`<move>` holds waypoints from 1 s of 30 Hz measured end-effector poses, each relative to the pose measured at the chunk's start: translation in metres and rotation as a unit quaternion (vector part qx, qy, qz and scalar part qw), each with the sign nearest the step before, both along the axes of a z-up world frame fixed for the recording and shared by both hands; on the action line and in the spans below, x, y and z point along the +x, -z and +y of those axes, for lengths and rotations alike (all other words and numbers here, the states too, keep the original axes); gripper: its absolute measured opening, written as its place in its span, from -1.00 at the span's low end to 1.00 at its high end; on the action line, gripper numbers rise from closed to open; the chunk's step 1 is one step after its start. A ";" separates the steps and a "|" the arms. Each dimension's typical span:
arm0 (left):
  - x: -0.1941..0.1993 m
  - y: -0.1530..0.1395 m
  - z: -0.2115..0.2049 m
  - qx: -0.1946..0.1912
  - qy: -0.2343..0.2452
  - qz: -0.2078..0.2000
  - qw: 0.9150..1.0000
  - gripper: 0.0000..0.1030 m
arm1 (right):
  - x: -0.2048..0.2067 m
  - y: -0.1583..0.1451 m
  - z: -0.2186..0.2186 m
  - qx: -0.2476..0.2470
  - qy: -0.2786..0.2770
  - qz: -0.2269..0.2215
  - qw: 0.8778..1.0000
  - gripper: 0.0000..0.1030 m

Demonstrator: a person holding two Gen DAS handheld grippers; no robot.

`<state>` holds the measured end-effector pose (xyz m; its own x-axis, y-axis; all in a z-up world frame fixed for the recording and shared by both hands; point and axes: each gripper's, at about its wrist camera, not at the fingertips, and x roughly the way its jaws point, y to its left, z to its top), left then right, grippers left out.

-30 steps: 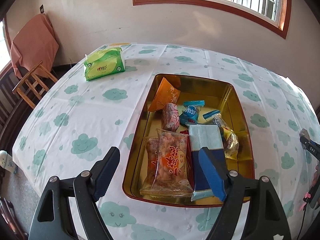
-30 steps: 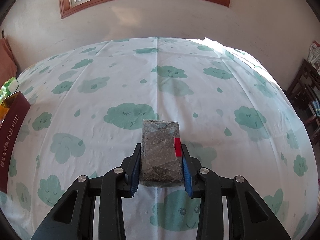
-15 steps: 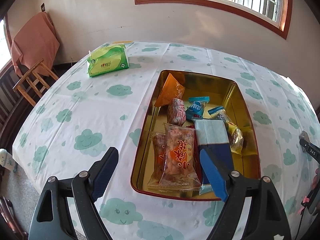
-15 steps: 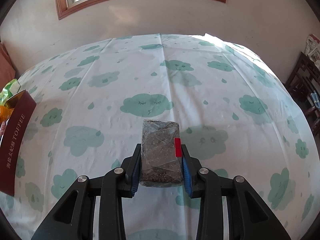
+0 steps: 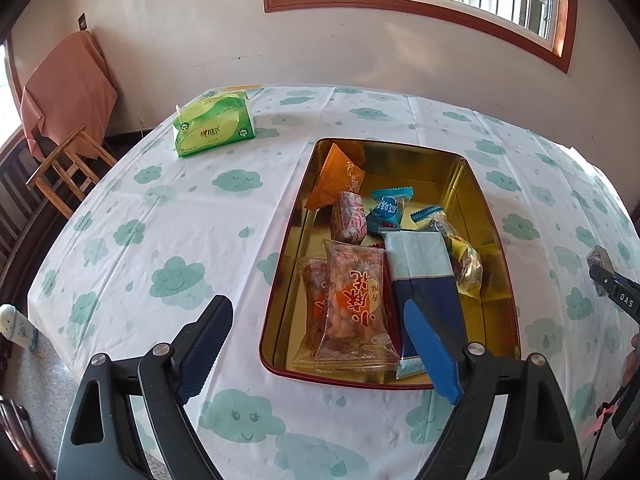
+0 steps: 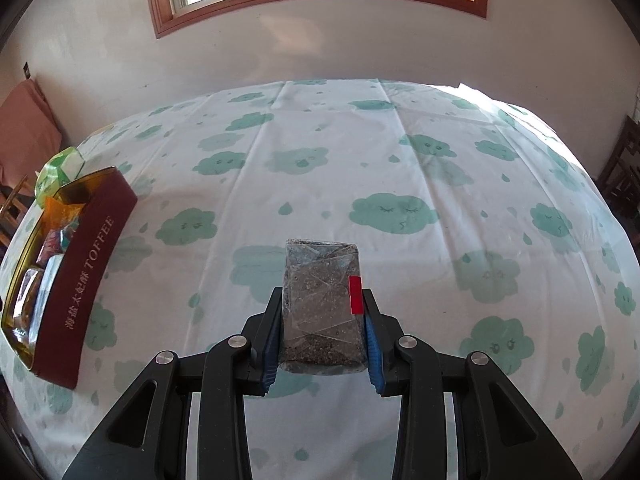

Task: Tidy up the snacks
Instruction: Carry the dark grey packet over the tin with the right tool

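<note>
A gold toffee tin (image 5: pixel 472 184) with maroon outer walls sits on the cloud-print tablecloth and holds several wrapped snacks, among them an orange peanut packet (image 5: pixel 352 300) and a blue-grey bar (image 5: pixel 424 268). My left gripper (image 5: pixel 316 350) is open and empty, above the tin's near left corner. My right gripper (image 6: pixel 322 344) is shut on a dark seed bar in clear wrap (image 6: pixel 322 300) with a red tab, held above the cloth right of the tin (image 6: pixel 88 272). The right gripper's tip with the bar (image 5: pixel 600 260) shows at the left wrist view's right edge.
A green tissue pack (image 5: pixel 214 128) lies on the far left of the table. A wooden chair (image 5: pixel 64 164) with a pink cloth stands beside the table's left side. Dark furniture (image 6: pixel 624 176) stands at the far right. A wall with a window is behind.
Both grippers have risen and pulled back a little. The right gripper has swung left with the seed bar, bringing the tin further into its view. Neither jaw changed.
</note>
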<state>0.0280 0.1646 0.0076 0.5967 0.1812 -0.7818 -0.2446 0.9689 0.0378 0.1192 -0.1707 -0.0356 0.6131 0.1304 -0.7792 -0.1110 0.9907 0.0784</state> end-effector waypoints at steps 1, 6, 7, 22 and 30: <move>0.000 0.000 0.000 0.000 0.000 0.000 1.000 0.66 | -0.002 -0.002 0.006 0.001 -0.006 -0.002 1.000 -0.30; -0.002 0.001 0.001 -0.003 0.000 0.001 1.000 0.67 | -0.010 -0.014 0.037 0.016 -0.038 -0.008 0.999 -0.30; -0.003 0.001 0.001 -0.003 -0.001 0.001 1.000 0.68 | -0.011 -0.016 0.043 0.018 -0.045 -0.010 0.999 -0.30; -0.013 0.002 0.023 -0.013 -0.023 0.005 1.000 0.70 | -0.032 -0.044 0.134 0.035 -0.138 -0.030 0.989 -0.30; -0.021 -0.002 0.051 -0.014 -0.055 -0.001 0.998 0.72 | -0.035 -0.045 0.178 0.039 -0.178 -0.028 0.983 -0.30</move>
<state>0.0072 0.2157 0.0101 0.5766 0.2235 -0.7859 -0.3497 0.9368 0.0098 0.0839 0.0074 0.0090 0.5591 0.4022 -0.7250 -0.4566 0.8793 0.1357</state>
